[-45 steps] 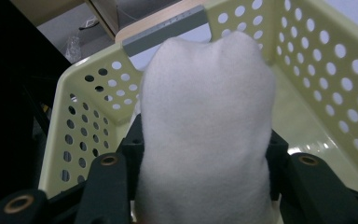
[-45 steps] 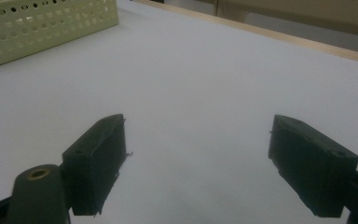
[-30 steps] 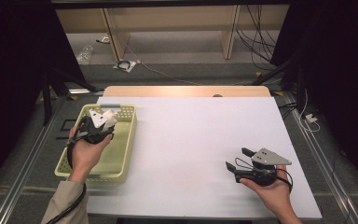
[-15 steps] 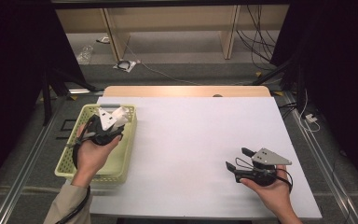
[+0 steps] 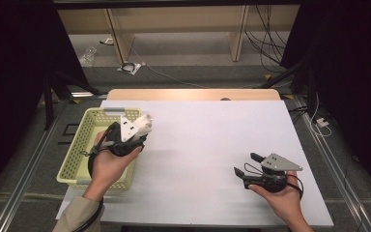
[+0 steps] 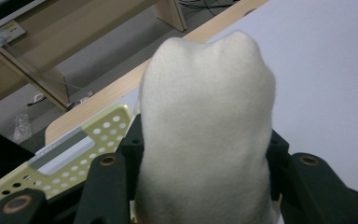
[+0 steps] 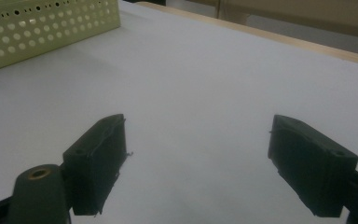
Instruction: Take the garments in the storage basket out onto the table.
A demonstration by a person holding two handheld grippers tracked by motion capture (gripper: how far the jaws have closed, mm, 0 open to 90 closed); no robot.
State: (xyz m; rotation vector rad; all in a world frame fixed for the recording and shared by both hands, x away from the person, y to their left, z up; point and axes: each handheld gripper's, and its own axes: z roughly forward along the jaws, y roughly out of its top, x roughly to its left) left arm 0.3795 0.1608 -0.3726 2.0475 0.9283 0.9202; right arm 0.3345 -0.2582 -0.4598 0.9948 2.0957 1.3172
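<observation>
The left hand-held gripper (image 5: 142, 126), jaws clamped on a white rolled sock (image 6: 205, 135), has carried it rightward from over the yellow basket (image 5: 77, 159) to that basket's right rim. The right hand-held gripper (image 5: 245, 165) rests wide open and empty on the white table (image 5: 212, 140), unmoved. No writing is legible.

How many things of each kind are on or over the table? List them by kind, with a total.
Grippers: 2, the left gripper and the right gripper
Yellow-green perforated basket: 1
White soft cloth item, clamped in the left gripper: 1
Total: 4
</observation>
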